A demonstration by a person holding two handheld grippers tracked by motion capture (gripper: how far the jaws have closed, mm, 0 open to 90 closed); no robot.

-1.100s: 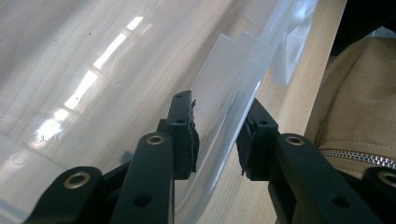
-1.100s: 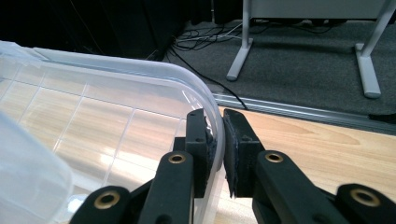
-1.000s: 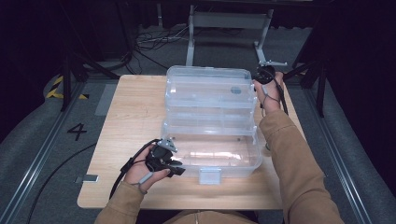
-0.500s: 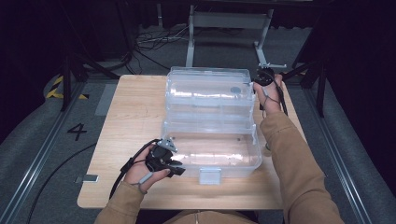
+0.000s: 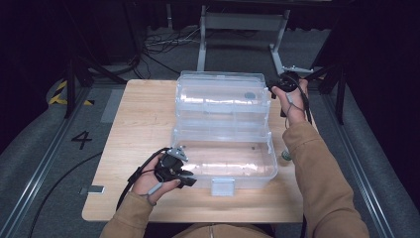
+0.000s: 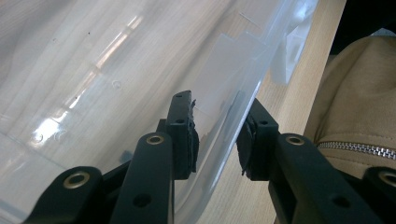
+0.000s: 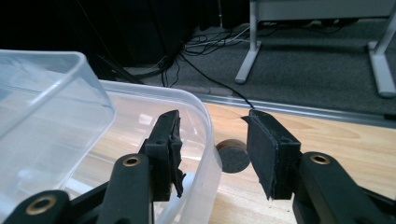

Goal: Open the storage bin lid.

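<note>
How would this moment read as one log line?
clear plastic box open on table | left hand-held gripper straddles front wall | right hand-held gripper straddles lid rim

- We are wearing a tan jacket (image 5: 317,173) — long sleeves, and a metal zip (image 6: 357,149) is running down its front.
- Our left gripper (image 6: 215,140) and right gripper (image 7: 212,149) are showing black jaws with brass-ringed screws and worn dark pads.
- Black cables (image 5: 133,178) are trailing from them.

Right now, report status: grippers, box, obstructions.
Left hand-held gripper open, jaws astride the near wall of the clear box. Right hand-held gripper open astride the lid rim at the far right corner. Small disc on table beyond the right jaws.
</note>
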